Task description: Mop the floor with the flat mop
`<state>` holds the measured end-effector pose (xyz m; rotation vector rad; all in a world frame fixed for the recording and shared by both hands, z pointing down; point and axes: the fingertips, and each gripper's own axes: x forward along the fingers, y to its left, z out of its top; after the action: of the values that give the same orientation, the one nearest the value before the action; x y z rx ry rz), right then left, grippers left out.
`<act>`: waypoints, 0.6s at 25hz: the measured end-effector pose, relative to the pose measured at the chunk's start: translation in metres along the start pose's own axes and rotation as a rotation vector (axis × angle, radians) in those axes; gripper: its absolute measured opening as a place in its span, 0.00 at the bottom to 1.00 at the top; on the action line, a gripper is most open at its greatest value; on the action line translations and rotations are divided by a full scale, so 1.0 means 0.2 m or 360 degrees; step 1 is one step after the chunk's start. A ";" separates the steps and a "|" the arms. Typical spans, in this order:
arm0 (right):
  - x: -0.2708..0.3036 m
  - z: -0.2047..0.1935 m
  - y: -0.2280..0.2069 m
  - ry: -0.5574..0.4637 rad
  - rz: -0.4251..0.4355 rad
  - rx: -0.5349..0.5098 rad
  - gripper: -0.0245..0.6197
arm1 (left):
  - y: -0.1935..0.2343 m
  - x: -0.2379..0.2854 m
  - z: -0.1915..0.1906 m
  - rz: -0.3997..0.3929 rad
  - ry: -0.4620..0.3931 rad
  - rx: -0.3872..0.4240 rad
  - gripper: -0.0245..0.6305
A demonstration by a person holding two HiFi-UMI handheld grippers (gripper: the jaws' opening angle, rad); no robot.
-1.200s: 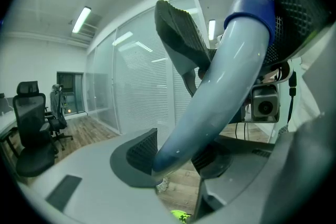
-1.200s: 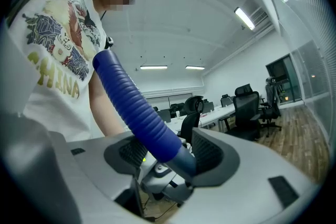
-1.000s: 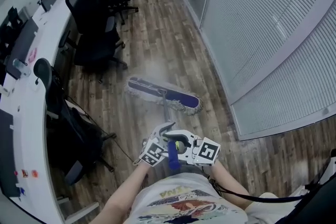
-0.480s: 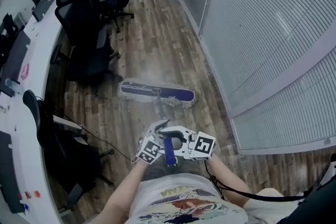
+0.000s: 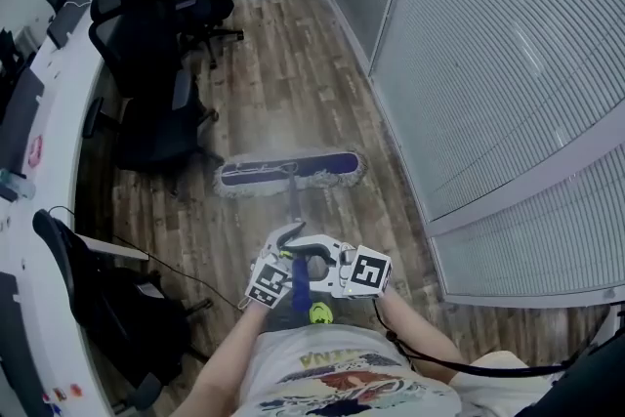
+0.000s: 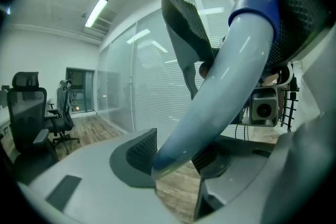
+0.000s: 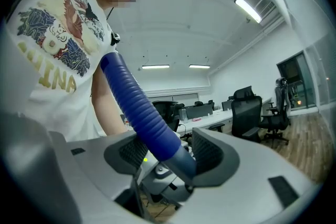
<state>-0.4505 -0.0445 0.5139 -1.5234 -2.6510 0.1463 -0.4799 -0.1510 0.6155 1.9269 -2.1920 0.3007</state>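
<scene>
Mid-mop, by the look of it. Left gripper (image 6: 176,157) clamped on pale grey mop pole (image 6: 231,81), right gripper (image 7: 170,153) on ribbed blue handle grip (image 7: 136,107). Flat purple fringed mop head (image 5: 288,173) down near blind-covered glass wall (image 5: 488,63). Probably plenty of wood-plank floor (image 5: 283,63) left along that wall.

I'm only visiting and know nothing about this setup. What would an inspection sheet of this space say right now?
Surface: wooden plank floor; nothing spilled that I can see.
Job's things: flat mop, its head lying crosswise on the floor ahead of the person; the handle runs back to the grippers.
Clutter: black office chairs near the mop's left end.
Grippers: left gripper shut on the handle's pale pole; right gripper shut on its blue ribbed grip.
Cables: thin black cable across the floor by the nearest chair.
Surroundings: long white desk at left, glass wall with blinds at right.
</scene>
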 end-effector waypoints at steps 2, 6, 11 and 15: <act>0.05 0.02 -0.15 0.0016 -0.0010 -0.0020 0.42 | 0.15 0.05 0.02 -0.0007 -0.0010 -0.0020 0.27; 0.21 0.11 -0.50 -0.0011 -0.0043 0.0023 0.42 | 0.52 0.13 0.07 0.0011 -0.0051 -0.0072 0.27; 0.40 0.16 -0.93 0.0000 -0.0072 0.0044 0.42 | 0.98 0.25 0.11 0.0028 -0.0060 -0.0080 0.27; 0.50 0.23 -1.23 -0.0018 -0.0111 0.0028 0.42 | 1.28 0.34 0.16 0.0012 -0.0071 -0.0086 0.27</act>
<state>-0.7172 -0.0837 0.5001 -1.4274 -2.7000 0.1741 -0.7436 -0.1931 0.6002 1.9152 -2.2118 0.1998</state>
